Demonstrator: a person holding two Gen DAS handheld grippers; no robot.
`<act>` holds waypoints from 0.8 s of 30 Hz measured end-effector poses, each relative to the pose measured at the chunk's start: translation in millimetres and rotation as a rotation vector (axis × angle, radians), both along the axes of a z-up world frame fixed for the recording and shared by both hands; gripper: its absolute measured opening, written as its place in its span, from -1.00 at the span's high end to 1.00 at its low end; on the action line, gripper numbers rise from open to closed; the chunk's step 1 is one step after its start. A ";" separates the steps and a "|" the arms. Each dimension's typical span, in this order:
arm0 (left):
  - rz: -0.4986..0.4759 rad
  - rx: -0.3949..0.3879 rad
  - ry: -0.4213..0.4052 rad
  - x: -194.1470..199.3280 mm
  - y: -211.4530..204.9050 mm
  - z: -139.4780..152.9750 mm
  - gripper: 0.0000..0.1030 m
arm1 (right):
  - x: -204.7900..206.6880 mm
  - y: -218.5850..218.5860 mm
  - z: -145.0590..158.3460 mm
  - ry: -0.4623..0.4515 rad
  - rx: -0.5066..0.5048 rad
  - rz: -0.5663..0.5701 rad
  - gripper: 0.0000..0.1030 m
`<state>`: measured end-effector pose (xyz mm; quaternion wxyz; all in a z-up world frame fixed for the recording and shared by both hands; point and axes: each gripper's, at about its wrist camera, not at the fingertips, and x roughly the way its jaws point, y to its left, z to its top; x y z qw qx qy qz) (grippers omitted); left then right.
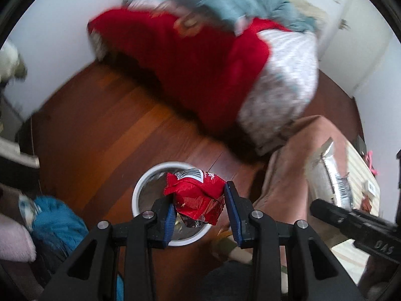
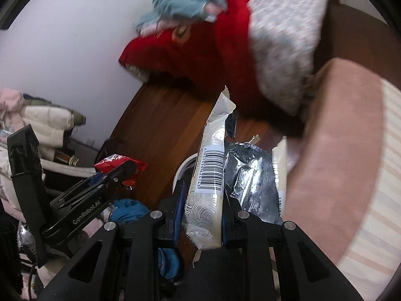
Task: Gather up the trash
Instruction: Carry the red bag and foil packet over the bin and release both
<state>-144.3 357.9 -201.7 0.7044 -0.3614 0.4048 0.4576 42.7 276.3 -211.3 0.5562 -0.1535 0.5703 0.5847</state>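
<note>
Left gripper (image 1: pixel 199 212): jaws part-open, the blue pads closed on a crumpled red wrapper (image 1: pixel 195 195) at lower centre of the left wrist view.
Right gripper (image 2: pixel 200 222): jaws narrowed onto a cream wrapper (image 2: pixel 210 183) with a barcode, standing upright at lower centre of the right wrist view; torn silver foil (image 2: pixel 253 180) hangs beside it.
Pose: left gripper points down over the bin; right gripper sits at the lower right of the left wrist view, apart from the left.
White bin (image 1: pixel 142 188): round, on the wooden floor (image 1: pixel 100 130), directly under the red wrapper; dark inside, contents blurred.
Background: red blanket (image 1: pixel 188 75) and teal cloth (image 1: pixel 225 0) piled at upper centre.
</note>
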 end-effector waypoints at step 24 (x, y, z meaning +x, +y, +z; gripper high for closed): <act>0.226 -0.513 -0.026 -90.3 94.6 -198.8 -0.89 | -93.0 148.8 -269.2 0.101 -0.457 0.236 -0.30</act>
